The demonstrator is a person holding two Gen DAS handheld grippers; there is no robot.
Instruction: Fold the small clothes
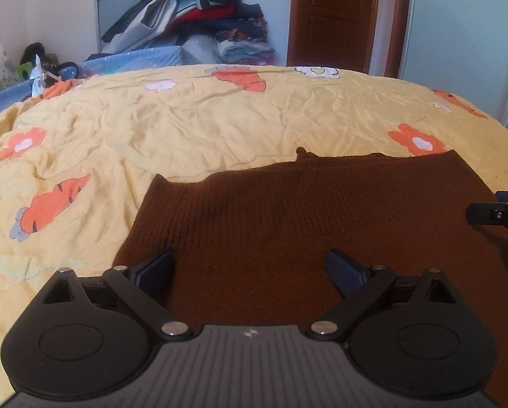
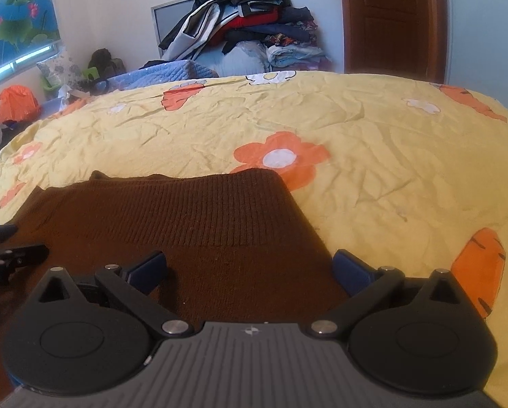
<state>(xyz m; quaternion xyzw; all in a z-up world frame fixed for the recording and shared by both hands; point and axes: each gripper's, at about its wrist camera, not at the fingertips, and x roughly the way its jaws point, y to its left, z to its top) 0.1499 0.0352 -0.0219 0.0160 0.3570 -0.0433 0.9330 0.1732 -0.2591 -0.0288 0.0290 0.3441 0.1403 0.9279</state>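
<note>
- Brown knit garment (image 1: 288, 224) lies flat on the yellow bedspread (image 1: 186, 125) at its near edge, ribbed band toward the far side.
- Left gripper (image 1: 250, 268) and right gripper (image 2: 249, 268) both stand wide apart, holding nothing; the knit lies beneath and between the fingers (image 1: 155, 268), whether touching I cannot tell.
- Risk, as I judge it: a shallow pinch might catch one layer only, so the fold skews.
- Piled clothes (image 2: 247, 23) sit beyond the far edge.

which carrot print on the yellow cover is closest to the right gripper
The orange carrot just beside the right gripper, past its right finger. The other carrots lie much farther off, near the far edge of the yellow cover; the brown knit hides none.
</note>
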